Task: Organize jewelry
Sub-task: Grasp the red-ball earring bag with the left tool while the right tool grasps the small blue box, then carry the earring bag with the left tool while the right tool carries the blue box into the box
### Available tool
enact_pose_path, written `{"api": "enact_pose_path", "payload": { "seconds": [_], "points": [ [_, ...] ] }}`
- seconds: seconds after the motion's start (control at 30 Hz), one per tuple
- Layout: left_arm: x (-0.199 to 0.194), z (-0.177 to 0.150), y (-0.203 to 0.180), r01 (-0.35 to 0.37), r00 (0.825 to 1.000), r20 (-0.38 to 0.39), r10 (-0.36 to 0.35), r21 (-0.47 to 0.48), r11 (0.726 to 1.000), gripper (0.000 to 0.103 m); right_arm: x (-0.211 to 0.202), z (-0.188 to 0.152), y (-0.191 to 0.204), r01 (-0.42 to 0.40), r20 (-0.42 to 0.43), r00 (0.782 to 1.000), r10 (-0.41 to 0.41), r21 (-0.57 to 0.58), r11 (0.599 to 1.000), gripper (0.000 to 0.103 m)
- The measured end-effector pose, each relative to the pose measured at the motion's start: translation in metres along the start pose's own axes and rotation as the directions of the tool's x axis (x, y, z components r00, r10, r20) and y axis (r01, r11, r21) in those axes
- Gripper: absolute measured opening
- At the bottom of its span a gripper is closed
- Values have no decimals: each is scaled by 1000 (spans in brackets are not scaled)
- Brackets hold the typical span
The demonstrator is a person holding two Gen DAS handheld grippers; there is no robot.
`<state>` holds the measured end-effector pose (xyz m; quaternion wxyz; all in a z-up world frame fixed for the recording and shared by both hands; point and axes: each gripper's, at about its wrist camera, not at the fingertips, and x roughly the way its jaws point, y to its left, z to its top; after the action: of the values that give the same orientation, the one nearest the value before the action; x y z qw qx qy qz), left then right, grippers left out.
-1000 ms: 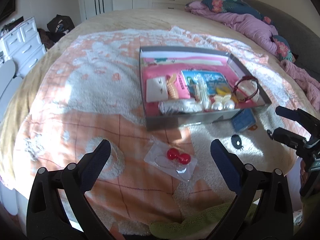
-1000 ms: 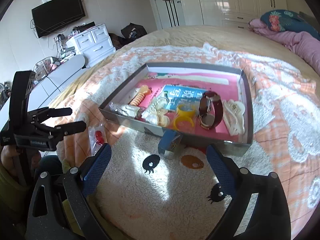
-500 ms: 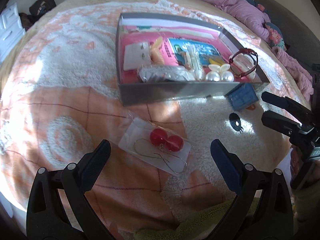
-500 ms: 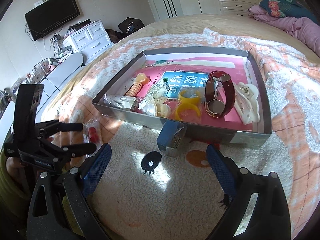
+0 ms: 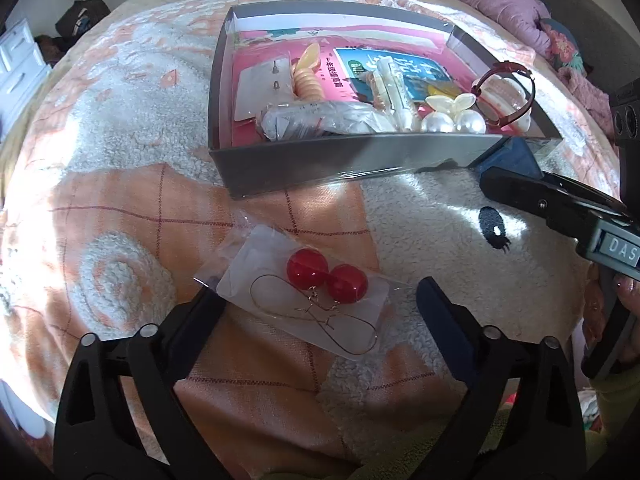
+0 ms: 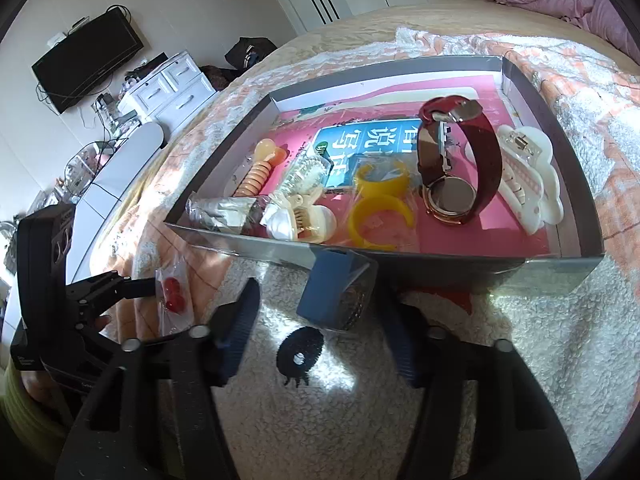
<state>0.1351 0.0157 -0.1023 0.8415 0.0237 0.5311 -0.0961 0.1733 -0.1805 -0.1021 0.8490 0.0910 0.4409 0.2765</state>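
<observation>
Just two red earrings [image 5: 326,278], one tray [image 5: 352,158]

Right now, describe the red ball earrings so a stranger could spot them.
Find the grey cardboard tray on the orange-and-white blanket. Outside its near wall lies a clear plastic packet, between the open left gripper fingers. It holds two glossy red ball earrings on wire hooks.

Our left gripper [image 5: 318,306] and right gripper [image 6: 320,322]: matte black frames, silver screws behind dark blue ribbed fingers [image 6: 239,320]. A grey label reads "DAS"; beside it, a painted fingernail and yellow-green sleeve [image 5: 618,390].
</observation>
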Motion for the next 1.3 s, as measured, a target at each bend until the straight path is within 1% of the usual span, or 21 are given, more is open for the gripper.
{"api": "enact_pose_path", "payload": {
  "seconds": [0.03, 0.07, 0.13, 0.17, 0.2, 0.23, 0.27, 0.33, 0.37, 0.4, 0.43, 0.53, 0.7, 0.87, 1.0, 1.1, 1.17, 1.2, 1.27, 1.3],
  "points": [
    [0, 0, -1, -14, 1000, -1, 14, 6, 1000, 83, -1, -1, -1, -3, 5, 1000, 3, -1, 1000, 37],
    [0, 0, -3, -25, 1000, -1, 25, 15, 1000, 83, -2, -2, -3, -8, 11, 1000, 8, 5, 1000, 30],
    [0, 0, -7, -39, 999, 3, 39, 33, 999, 76, -8, -2, -5, -21, 26, 999, 21, 10, 1000, 26],
    [-1, -1, -8, -44, 999, 7, 43, 40, 998, 73, -11, -3, -5, -22, 31, 999, 22, 3, 1000, 26],
    [-2, -1, -9, -45, 999, 13, 45, 44, 998, 66, -14, -4, -4, -22, 35, 999, 22, -3, 1000, 26],
    [-4, -1, -9, -42, 999, 18, 42, 46, 998, 54, -18, -4, -4, -23, 42, 999, 23, -8, 1000, 24],
    [-5, -1, -9, -44, 999, 25, 43, 44, 998, 45, -22, -4, -4, -26, 48, 999, 26, -11, 1000, 24],
    [-9, -1, -6, -46, 998, 40, 45, 30, 998, 25, -31, -4, -4, -35, 57, 998, 35, -12, 999, 24],
    [-11, -2, -4, -39, 998, 50, 38, 18, 999, 19, -35, -4, -2, -40, 61, 997, 41, -15, 999, 24],
    [-14, -2, -1, -30, 998, 61, 29, 4, 1000, 10, -41, -5, -1, -42, 69, 997, 43, -24, 999, 24],
    [-17, -2, 1, -21, 997, 70, 21, -7, 1000, 4, -46, -5, 0, -37, 76, 996, 39, -31, 999, 24],
    [-27, -2, 4, 2, 994, 111, 0, -23, 1000, 0, -63, -6, 0, -37, 101, 994, 41, -43, 998, 24],
    [-42, -3, -1, 14, 988, 157, -11, -16, 1000, 0, -86, -6, -3, -33, 140, 989, 39, -45, 998, 24],
    [-59, -4, 0, 33, 980, 195, -28, -24, 999, 0, -99, -6, -2, -31, 161, 986, 38, -47, 998, 24],
    [-81, -1, 3, 41, 967, 251, -32, -31, 999, 0, -105, -7, 0, -34, 173, 984, 42, -50, 998, 24],
    [-93, 1, 4, 51, 960, 278, -41, -26, 998, 0, -108, -6, 2, -40, 180, 982, 49, -53, 998, 24],
    [-95, 2, 8, 26, 957, 291, -17, -28, 999, 0, -108, -5, 3, -46, 181, 982, 56, -56, 997, 24],
    [-92, 2, 13, -4, 958, 287, 17, -47, 999, 0, -108, -5, 4, -49, 182, 982, 59, -58, 997, 24],
    [-78, 3, 22, -36, 970, 237, 49, -56, 998, 15, -108, -5, 5, -56, 183, 981, 66, -61, 997, 24],
    [-69, 4, 28, -24, 976, 213, 39, -72, 997, 41, -108, -5, 6, -58, 183, 981, 69, -63, 996, 24]
  ]
}}
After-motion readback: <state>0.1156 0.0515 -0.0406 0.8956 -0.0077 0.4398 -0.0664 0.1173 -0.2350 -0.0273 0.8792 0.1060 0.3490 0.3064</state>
